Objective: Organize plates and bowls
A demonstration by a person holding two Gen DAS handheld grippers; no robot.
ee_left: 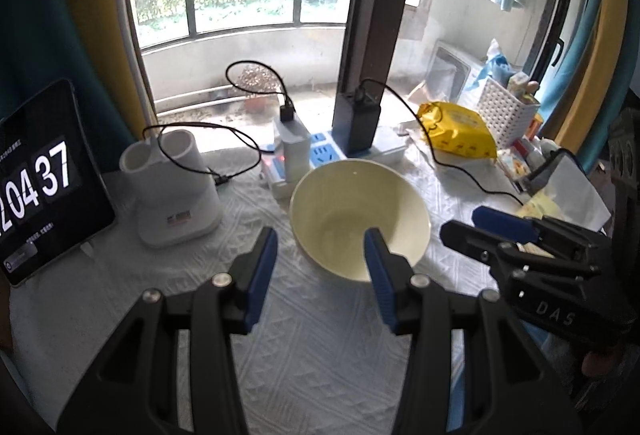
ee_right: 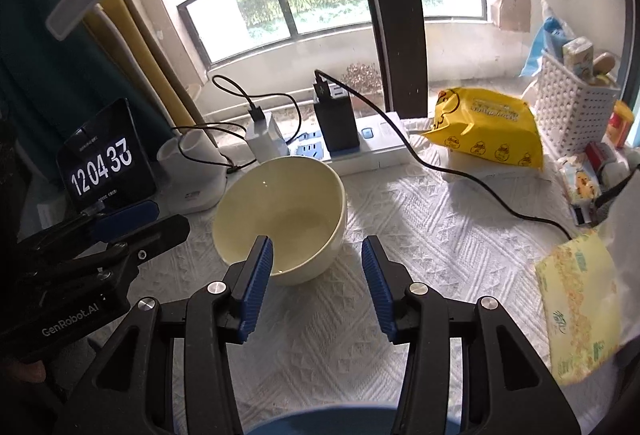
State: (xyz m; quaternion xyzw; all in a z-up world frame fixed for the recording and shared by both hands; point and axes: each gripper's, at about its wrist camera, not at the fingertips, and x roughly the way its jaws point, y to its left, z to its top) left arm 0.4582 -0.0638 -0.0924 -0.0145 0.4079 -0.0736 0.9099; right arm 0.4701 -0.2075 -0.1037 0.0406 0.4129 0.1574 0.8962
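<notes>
A cream bowl [ee_left: 360, 211] stands upright and empty on the white textured tablecloth [ee_left: 312, 355]. It also shows in the right wrist view [ee_right: 282, 215]. My left gripper [ee_left: 322, 267] is open and empty, just before the bowl's near left side. My right gripper [ee_right: 318, 275] is open and empty, just before the bowl's near right side. The right gripper shows in the left wrist view [ee_left: 492, 227] to the right of the bowl. The left gripper shows in the right wrist view [ee_right: 132, 223] to the left of the bowl. A blue rounded rim [ee_right: 320, 421] shows at the bottom edge under my right gripper.
Behind the bowl are a power strip [ee_right: 360, 151] with chargers and black cables [ee_right: 460, 171], and a white holder [ee_left: 172, 187]. A tablet clock [ee_left: 36, 187] stands at left. A yellow packet [ee_right: 488, 139], a white basket [ee_right: 572, 111] and a tissue pack [ee_right: 576, 307] are at right.
</notes>
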